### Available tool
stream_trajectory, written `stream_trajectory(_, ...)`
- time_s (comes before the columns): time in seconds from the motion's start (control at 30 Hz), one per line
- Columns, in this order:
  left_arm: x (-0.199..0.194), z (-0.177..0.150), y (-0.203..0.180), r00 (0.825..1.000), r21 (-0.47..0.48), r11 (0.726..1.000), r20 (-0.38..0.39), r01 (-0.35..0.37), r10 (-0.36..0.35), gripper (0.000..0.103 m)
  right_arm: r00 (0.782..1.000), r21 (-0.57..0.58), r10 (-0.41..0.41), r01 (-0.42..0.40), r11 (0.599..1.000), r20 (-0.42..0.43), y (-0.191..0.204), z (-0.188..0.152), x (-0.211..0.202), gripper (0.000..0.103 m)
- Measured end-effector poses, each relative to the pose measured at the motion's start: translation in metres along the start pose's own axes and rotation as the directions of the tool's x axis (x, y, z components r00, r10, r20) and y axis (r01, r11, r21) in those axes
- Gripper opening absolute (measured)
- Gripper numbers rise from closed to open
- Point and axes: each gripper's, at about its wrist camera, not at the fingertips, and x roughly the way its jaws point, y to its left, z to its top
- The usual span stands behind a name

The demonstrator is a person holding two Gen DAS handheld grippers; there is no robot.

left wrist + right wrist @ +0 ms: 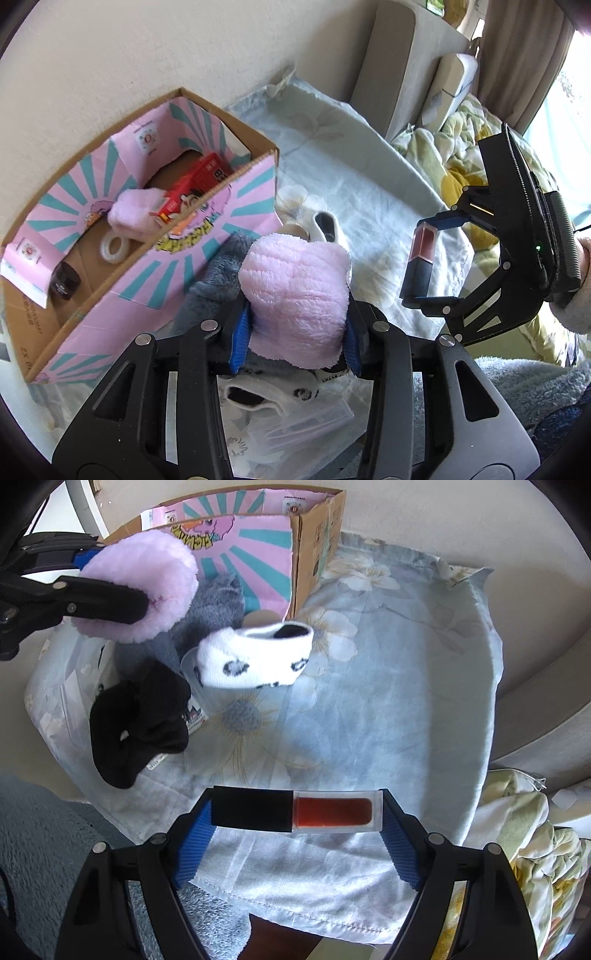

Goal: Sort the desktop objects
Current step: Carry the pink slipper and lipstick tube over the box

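My left gripper is shut on a fluffy pink sock, which hangs just above the pile beside the box. The right wrist view shows that sock at upper left, squeezed in the left gripper. A lip gloss tube with a black cap and red liquid lies crosswise between the blue pads of my right gripper, which is shut on it end to end above the floral cloth. From the left wrist, the right gripper hangs to the right.
A pink and teal cardboard box stands open at the left, holding a red packet, another pink fluffy piece, a white ring and a black jar. A white patterned sock, a black scrunchie and a grey fluffy item lie on the cloth.
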Motion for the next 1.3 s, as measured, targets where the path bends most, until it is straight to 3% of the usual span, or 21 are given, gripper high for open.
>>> stream_trajectory(0.23, -0.023, 0.010, 0.020, 0.999, -0.040, 0.999, 0.035, -0.006, 0.007, 0.037, 1.000, 0.050, 0.001, 0.000, 0.999, -0.012, -0.001, 0.025, -0.013, 0.080)
stream_trajectory(0.33, -0.038, 0.019, 0.039, 0.995, -0.069, 0.994, 0.046, -0.081, 0.084, 0.037, 0.999, 0.091, 0.034, -0.033, 0.995, -0.013, -0.007, 0.036, -0.022, 0.080)
stream_trajectory(0.5, -0.064, 0.032, 0.078, 0.990, -0.135, 0.985, 0.076, -0.108, 0.119, 0.037, 0.999, 0.130, 0.046, -0.047, 0.990, 0.012, -0.016, 0.066, -0.041, 0.080)
stream_trajectory(0.57, -0.072, 0.035, 0.092, 0.985, -0.143, 0.979, 0.073, -0.143, 0.154, 0.037, 0.999, 0.129, 0.039, -0.042, 0.991, 0.023, -0.021, 0.086, -0.048, 0.080)
stream_trajectory(0.77, -0.096, 0.047, 0.130, 0.981, -0.187, 0.970, 0.084, -0.157, 0.175, 0.037, 0.996, 0.103, 0.063, -0.069, 0.992, 0.064, -0.025, 0.140, -0.075, 0.080)
stream_trajectory(0.93, -0.099, 0.053, 0.157, 0.983, -0.254, 0.956, 0.071, -0.147, 0.170, 0.037, 0.994, 0.084, 0.059, -0.067, 0.994, 0.094, -0.023, 0.184, -0.087, 0.080)
stream_trajectory(1.07, -0.090, 0.056, 0.169, 0.976, -0.253, 0.947, 0.039, -0.197, 0.213, 0.037, 0.992, 0.057, 0.065, -0.072, 0.996, 0.105, -0.014, 0.218, -0.088, 0.080)
stream_trajectory(1.3, -0.058, 0.053, 0.195, 0.979, -0.287, 0.936, -0.057, -0.206, 0.198, 0.037, 0.993, 0.011, 0.109, -0.110, 0.994, 0.046, 0.011, 0.270, -0.055, 0.080)
